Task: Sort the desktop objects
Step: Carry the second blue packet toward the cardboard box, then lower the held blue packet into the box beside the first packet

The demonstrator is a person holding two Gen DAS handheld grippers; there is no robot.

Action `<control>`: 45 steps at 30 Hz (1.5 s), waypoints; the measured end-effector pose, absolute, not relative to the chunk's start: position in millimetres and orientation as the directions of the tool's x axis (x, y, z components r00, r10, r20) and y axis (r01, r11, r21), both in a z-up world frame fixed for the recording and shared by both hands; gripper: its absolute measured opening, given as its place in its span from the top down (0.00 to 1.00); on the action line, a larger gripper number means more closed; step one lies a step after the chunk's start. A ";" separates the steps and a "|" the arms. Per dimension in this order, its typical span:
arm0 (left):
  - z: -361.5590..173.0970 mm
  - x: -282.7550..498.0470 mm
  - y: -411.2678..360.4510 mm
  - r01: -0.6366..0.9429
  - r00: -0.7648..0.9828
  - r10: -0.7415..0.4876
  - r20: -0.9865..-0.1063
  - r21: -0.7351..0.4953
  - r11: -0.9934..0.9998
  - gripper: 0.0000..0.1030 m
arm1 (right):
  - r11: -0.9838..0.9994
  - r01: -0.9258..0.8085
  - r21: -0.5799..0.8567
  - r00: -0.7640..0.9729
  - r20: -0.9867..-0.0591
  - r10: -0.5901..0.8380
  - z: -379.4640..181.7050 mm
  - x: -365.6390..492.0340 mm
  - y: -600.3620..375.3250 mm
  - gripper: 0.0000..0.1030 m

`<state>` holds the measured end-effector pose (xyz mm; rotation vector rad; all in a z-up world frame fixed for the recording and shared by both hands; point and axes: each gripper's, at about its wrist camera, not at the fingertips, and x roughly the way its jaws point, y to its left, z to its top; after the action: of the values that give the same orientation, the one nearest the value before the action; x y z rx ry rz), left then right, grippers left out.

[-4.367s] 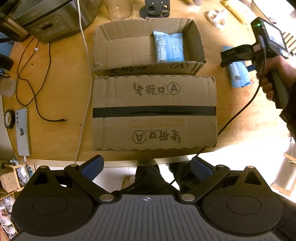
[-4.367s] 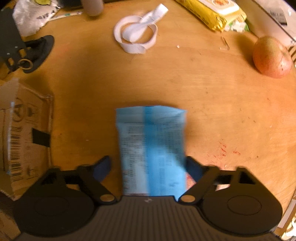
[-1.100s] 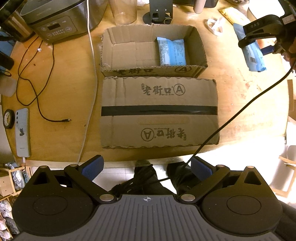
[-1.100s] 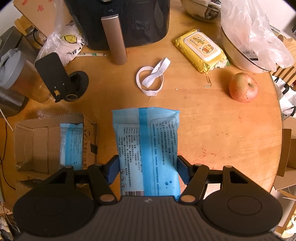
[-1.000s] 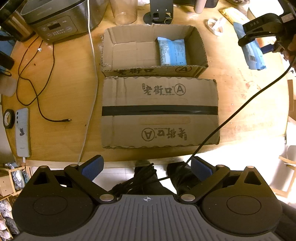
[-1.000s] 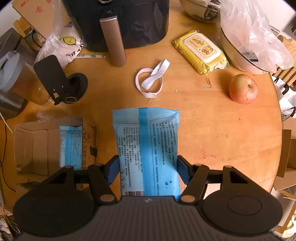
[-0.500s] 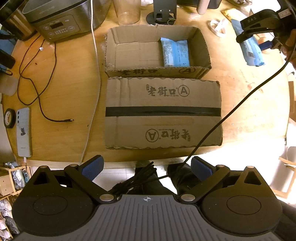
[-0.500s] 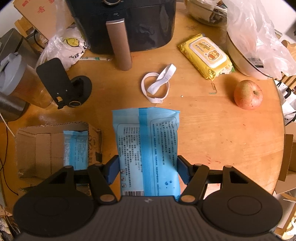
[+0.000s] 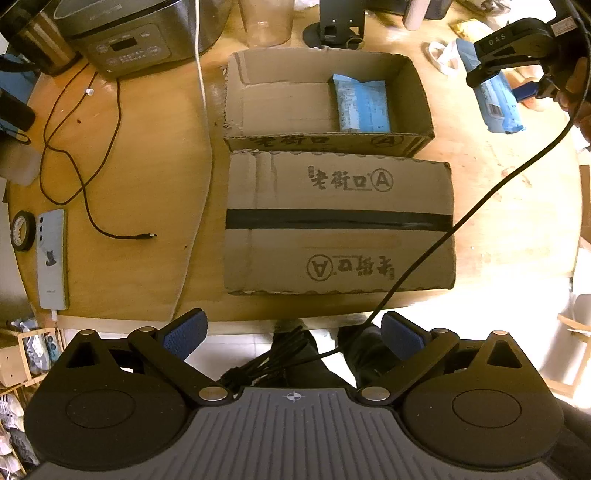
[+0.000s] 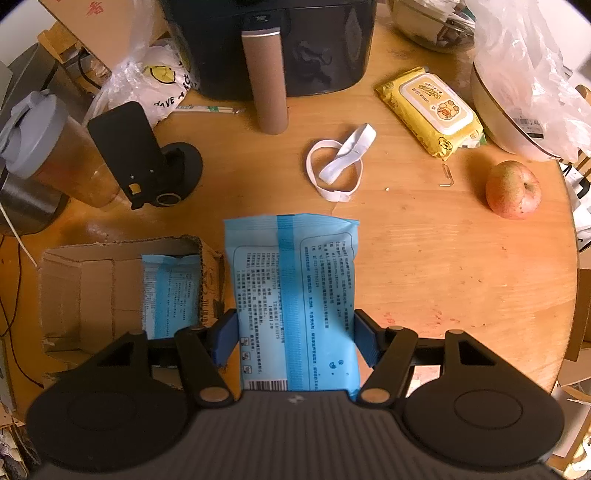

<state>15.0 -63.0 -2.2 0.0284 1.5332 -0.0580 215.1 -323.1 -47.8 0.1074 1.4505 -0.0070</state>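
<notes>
My right gripper [image 10: 295,338] is pinching a blue tissue pack [image 10: 293,295] across its width, blue pads against both long edges, the pack clear of the round wooden table [image 10: 443,266]. Barcode end sits nearest the camera; the far end reaches mid-frame.

My left gripper [image 9: 293,334] is spread wide with nothing between the pads, low in the frame past the table's near edge.

Left wrist view only: the open cardboard box [image 9: 325,59] seen whole, upper centre, with a second blue pack [image 9: 362,103] lying in its right end. The folded-out flap [image 9: 338,221] with black tape lies just in front of it. A phone [image 9: 53,258], a roll of tape [image 9: 23,230] and a loose black cable [image 9: 92,177] are at the left, a rice cooker [image 9: 136,33] at upper left. The right gripper shows at the upper right corner, held pack hanging below it, to the right of the box.

Right wrist view only: an apple [image 10: 512,190] at the right, a yellow wet-wipes pack [image 10: 430,110] upper right, a white elastic band [image 10: 338,162] centre, a black stand [image 10: 144,162] left, a dark appliance [image 10: 269,44] top centre.

The box there is at lower left, its near side cut off by the gripper body. Print on the packs is unreadable.
</notes>
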 end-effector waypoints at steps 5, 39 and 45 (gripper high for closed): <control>-2.5 14.9 -59.0 0.054 0.037 -0.021 -0.999 -0.019 0.998 0.00 | 0.995 0.069 0.071 0.120 -0.991 0.062 -48.7 215.9 -317.3 0.38; -4.1 17.6 -31.6 0.044 0.039 -0.022 -0.999 -0.020 0.999 0.00 | 0.995 0.053 0.082 0.112 -0.991 0.076 -56.9 219.5 -274.9 0.38; -4.2 18.2 -25.5 0.041 0.039 -0.022 -0.999 -0.020 0.999 0.00 | 0.995 0.046 0.086 0.112 -0.990 0.080 -57.0 219.7 -265.4 0.38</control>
<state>18.2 -25.5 -4.2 0.0159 1.5309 -0.0483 219.7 -265.4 -57.0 0.1041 1.4591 0.0248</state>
